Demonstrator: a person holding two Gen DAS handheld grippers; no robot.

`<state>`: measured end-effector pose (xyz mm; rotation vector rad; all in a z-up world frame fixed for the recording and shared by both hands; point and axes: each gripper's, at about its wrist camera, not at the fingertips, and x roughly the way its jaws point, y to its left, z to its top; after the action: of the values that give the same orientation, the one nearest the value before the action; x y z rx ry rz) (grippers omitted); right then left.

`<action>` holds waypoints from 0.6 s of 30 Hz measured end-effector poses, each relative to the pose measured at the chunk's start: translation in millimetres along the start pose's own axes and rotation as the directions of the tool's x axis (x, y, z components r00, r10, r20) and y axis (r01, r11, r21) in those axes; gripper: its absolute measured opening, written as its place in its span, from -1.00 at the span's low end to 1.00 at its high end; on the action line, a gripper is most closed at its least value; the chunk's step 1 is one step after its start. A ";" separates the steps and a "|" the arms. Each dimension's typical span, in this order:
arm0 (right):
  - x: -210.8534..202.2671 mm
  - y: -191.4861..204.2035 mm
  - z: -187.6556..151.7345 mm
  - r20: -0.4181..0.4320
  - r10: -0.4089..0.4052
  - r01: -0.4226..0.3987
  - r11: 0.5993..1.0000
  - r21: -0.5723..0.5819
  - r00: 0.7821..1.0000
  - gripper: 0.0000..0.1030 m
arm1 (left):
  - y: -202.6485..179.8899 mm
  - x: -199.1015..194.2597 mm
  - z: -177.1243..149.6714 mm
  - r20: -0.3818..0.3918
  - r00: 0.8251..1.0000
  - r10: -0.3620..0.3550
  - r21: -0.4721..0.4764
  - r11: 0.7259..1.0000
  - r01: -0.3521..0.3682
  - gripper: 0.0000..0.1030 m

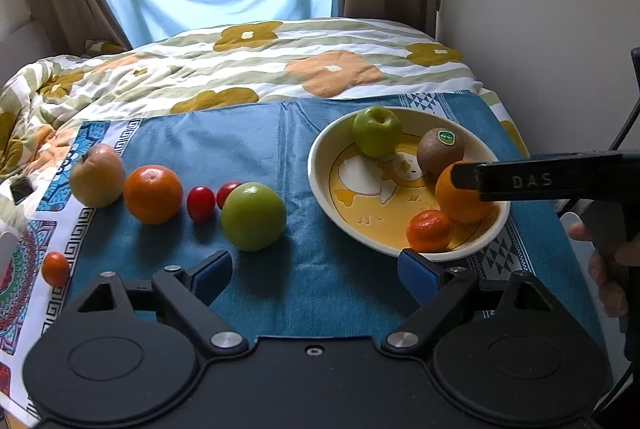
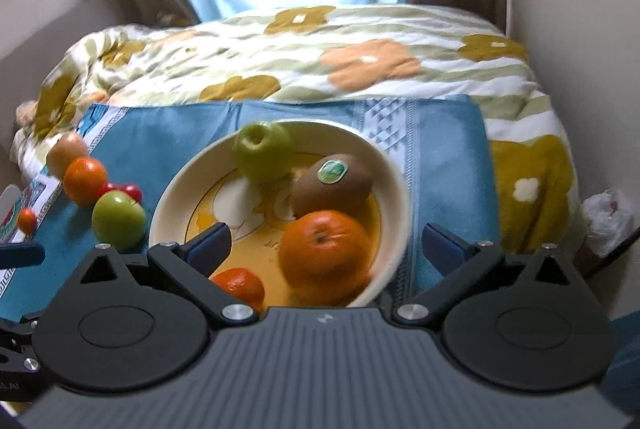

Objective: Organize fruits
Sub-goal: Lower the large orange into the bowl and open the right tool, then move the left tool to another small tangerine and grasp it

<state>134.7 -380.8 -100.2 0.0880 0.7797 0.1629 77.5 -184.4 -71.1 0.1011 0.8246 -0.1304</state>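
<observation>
A cream and yellow bowl (image 1: 320, 165) sits on a blue cloth (image 1: 224, 149) and holds a green apple (image 1: 376, 131), a kiwi (image 1: 440, 151), a large orange (image 1: 460, 201) and a small mandarin (image 1: 430, 231). On the cloth to the left lie a green apple (image 1: 253, 216), two cherry tomatoes (image 1: 201, 203), an orange (image 1: 152, 194), a pale apple (image 1: 97, 175) and a small mandarin (image 1: 55, 268). My left gripper (image 1: 316, 275) is open and empty over the cloth. My right gripper (image 2: 326, 243) is open, its jaws either side of the large orange (image 2: 325, 249) in the bowl (image 2: 168, 213), not touching it.
A flowered quilt (image 1: 280, 69) covers the bed behind the cloth. A wall (image 1: 540, 9) rises at the right. A white plastic bag (image 2: 608, 217) lies by the bed's right side. Curtains and a blue sheet hang at the back.
</observation>
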 end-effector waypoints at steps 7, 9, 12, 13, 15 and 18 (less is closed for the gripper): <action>-14.7 -5.3 0.5 -0.009 -0.003 0.003 0.999 0.036 1.000 1.00 | 0.9 -17.0 -0.7 0.017 1.000 0.016 -0.014 1.000 -0.016 0.85; -19.6 -2.9 1.8 -0.012 -0.016 0.016 0.999 0.029 1.000 1.00 | 2.7 -23.1 -0.9 0.020 1.000 0.016 -0.021 1.000 -0.015 0.85; -29.7 -0.6 3.6 -0.007 -0.018 0.018 0.999 0.027 1.000 1.00 | 5.8 -33.9 -1.6 0.030 0.999 0.027 -0.030 0.999 -0.026 0.87; -34.0 0.6 4.3 -0.003 -0.013 0.013 1.000 0.027 1.000 1.00 | 6.9 -37.6 -1.7 0.034 0.999 0.032 -0.034 0.999 -0.031 0.87; -40.6 3.4 5.7 0.005 -0.003 0.003 1.000 0.026 1.000 1.00 | 10.8 -45.8 -2.5 0.046 0.998 0.047 -0.043 0.998 -0.045 0.91; -49.5 13.1 8.2 0.005 0.006 -0.006 1.000 0.012 1.000 1.00 | 19.8 -58.0 -2.1 0.060 0.995 0.077 -0.066 0.995 -0.073 0.96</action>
<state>104.5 -376.9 -58.3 0.1016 0.7755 0.1636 40.1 -160.1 -29.0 0.0675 0.7608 -0.0366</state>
